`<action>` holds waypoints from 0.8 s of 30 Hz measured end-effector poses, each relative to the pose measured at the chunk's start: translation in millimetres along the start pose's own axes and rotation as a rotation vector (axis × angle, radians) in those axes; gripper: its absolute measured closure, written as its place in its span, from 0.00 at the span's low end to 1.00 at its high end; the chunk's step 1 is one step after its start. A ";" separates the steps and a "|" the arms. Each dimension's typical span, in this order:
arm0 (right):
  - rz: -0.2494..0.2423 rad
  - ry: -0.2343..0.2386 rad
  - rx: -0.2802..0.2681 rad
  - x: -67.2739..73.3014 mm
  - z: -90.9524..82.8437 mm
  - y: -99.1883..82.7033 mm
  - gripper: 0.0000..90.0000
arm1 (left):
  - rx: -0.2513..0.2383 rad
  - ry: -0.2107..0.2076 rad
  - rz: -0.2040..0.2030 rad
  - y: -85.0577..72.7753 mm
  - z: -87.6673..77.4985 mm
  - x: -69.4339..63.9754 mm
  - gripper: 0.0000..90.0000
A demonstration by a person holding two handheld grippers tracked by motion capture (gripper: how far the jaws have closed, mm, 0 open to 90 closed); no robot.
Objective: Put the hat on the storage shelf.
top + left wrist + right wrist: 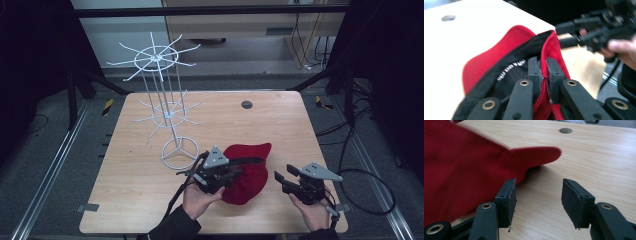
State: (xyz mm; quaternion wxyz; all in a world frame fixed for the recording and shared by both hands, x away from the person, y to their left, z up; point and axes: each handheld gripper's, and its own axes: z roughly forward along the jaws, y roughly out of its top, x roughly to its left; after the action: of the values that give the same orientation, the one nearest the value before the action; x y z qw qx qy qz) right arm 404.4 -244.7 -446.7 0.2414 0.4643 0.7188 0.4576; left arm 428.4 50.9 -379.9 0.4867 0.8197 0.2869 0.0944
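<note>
Left gripper view has the red cap (499, 57) pinched at its black-lined rim by the left claw (543, 75), jaws tight on the fabric. Just right of the cap, the right claw (537, 202) hovers wide (nothing between its pads) above the wooden surface (280, 120); behind the cap stands a white wire rack (167, 100).

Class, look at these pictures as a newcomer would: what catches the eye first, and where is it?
The red cap at the table's near edge stands out, its rim pinched shut in the left gripper. Behind it rises a white wire rack with spoked tiers. The right gripper waits open beside the cap.
</note>
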 end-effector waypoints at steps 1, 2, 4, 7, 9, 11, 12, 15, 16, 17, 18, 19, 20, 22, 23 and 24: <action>-0.007 0.012 -0.001 2.6 0.8 0.4 0.51 | -0.007 0.009 -0.005 2.1 -1.4 2.7 0.93; -0.008 0.026 0.001 5.4 1.2 0.7 0.51 | -0.014 0.018 -0.012 4.1 -2.3 4.9 0.93; -0.014 0.048 0.001 10.3 2.2 1.5 0.51 | -0.029 0.035 -0.021 7.7 -3.8 9.0 0.93; -0.012 0.087 -0.006 16.8 2.4 2.3 0.51 | -0.049 0.059 -0.032 11.4 -5.3 13.6 0.93; -0.015 0.106 -0.009 21.1 2.6 2.5 0.51 | -0.058 0.073 -0.037 13.0 -5.7 16.3 0.93; -0.028 0.118 -0.006 24.8 3.2 2.2 0.51 | -0.065 0.085 -0.042 14.3 -5.8 18.5 0.93; -0.030 0.124 -0.005 26.4 3.3 2.1 0.51 | -0.072 0.091 -0.048 15.3 -6.0 19.7 0.93; -0.033 0.151 0.001 32.7 3.9 1.4 0.50 | -0.088 0.103 -0.053 17.9 -6.7 21.1 0.93; -0.033 0.151 0.001 32.7 3.9 1.4 0.50 | -0.088 0.103 -0.053 17.9 -6.7 21.1 0.93; -0.035 0.159 0.003 34.4 3.9 1.4 0.50 | -0.093 0.110 -0.052 19.5 -6.9 21.0 0.93; -0.031 0.181 0.000 38.8 5.4 1.3 0.50 | -0.100 0.117 -0.048 21.9 -7.2 20.6 0.93; -0.031 0.181 0.000 38.8 5.4 1.3 0.50 | -0.100 0.117 -0.048 21.9 -7.2 20.6 0.93; -0.026 0.194 -0.002 41.1 6.3 1.2 0.50 | -0.104 0.119 -0.048 23.0 -7.4 20.6 0.93; -0.039 0.223 0.012 49.1 10.6 0.3 0.50 | -0.117 0.127 -0.049 26.0 -7.8 20.5 0.93; -0.039 0.223 0.012 49.1 10.6 0.3 0.50 | -0.117 0.127 -0.049 26.0 -7.8 20.5 0.93; -0.048 0.229 0.019 51.8 12.6 0.0 0.50 | -0.120 0.127 -0.050 26.8 -7.9 20.3 0.93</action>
State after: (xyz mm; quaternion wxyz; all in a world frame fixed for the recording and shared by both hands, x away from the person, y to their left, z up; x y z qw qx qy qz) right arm 390.7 -193.2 -448.5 0.1644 0.3938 0.7569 0.4950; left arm 451.8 58.5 -355.6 0.5178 0.7740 0.3315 0.1511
